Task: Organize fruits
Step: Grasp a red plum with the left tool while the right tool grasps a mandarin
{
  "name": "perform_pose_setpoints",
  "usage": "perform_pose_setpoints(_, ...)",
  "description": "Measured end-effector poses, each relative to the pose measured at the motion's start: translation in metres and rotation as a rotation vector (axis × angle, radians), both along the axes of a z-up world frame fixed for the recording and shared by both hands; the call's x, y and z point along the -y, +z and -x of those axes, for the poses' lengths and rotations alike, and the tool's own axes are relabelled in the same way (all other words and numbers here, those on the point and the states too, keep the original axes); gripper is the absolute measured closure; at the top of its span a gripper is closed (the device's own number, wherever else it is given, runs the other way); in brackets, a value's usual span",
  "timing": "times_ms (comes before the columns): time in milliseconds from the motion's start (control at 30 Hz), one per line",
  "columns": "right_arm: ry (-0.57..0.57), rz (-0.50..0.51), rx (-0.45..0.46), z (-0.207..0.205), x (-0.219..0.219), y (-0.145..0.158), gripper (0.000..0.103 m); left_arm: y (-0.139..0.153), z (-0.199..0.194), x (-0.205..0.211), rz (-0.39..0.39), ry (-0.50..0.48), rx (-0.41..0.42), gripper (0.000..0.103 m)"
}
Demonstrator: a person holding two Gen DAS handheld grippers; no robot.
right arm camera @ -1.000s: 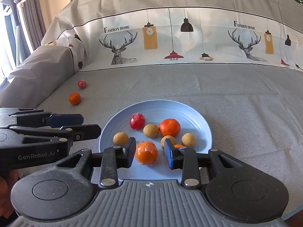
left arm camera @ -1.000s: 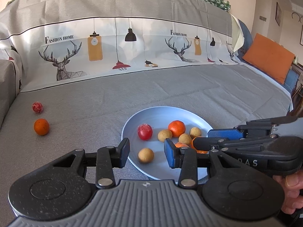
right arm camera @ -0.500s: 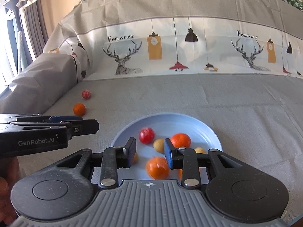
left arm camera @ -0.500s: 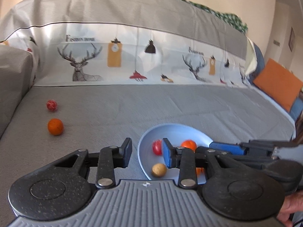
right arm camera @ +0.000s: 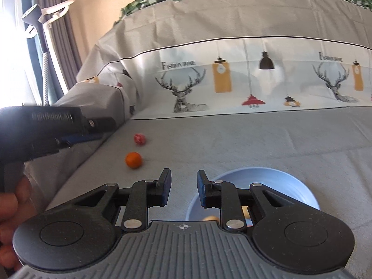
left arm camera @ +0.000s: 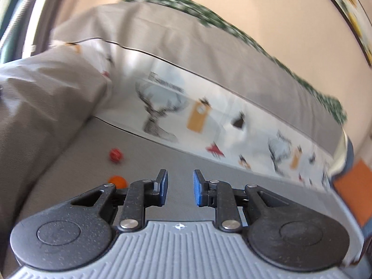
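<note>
Both tongs gape with nothing between them: left tongs (left arm camera: 178, 187), right tongs (right arm camera: 183, 189). Ahead and left of the right tongs, an orange (right arm camera: 133, 160) and a red fruit (right arm camera: 139, 138) lie apart on the grey sofa seat (right arm camera: 255, 144); the blue plate (right arm camera: 288, 183) sits just beyond its right finger.

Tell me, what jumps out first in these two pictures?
Two bright fruits lie loose on the grey sofa cover: an orange and, just behind it, a small red fruit, both left of the pale blue plate. Behind runs a white band printed with deer and lamps.
</note>
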State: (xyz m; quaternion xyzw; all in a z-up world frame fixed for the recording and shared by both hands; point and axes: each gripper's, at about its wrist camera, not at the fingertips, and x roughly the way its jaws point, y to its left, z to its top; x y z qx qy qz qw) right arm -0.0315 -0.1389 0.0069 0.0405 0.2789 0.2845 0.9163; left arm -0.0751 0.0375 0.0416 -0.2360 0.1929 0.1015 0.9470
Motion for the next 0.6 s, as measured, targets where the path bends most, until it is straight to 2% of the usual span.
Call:
perform_pose_setpoints(233, 0.063, -0.011, 0.018, -0.015, -0.038, 0.0, 0.077, 0.0, 0.002, -0.061, 0.186, 0.084, -0.01, 0.078)
perform_pose_setpoints(400, 0.127, -0.02, 0.012, -0.031, -0.075, -0.006, 0.077, 0.005, 0.004, -0.073, 0.192, 0.101, -0.009, 0.078)
perform_pose_setpoints(500, 0.159, -0.02, -0.005, -0.043, -0.1, -0.013, 0.075, 0.007, 0.006, -0.077, 0.18, 0.153, -0.014, 0.078)
perform_pose_setpoints(533, 0.167, -0.011, -0.002, -0.046, -0.109, -0.016, 0.07, 0.008, 0.007, -0.079, 0.179, 0.176, -0.013, 0.078)
perform_pose_setpoints(567, 0.173, 0.008, 0.003, -0.05, -0.118, -0.02, 0.059, 0.008, 0.007, -0.081, 0.181, 0.195, -0.015, 0.078)
perform_pose_setpoints(600, 0.175, 0.028, 0.007, -0.054, -0.127, -0.023, 0.054, 0.008, 0.007, -0.083, 0.183, 0.213, -0.019, 0.078)
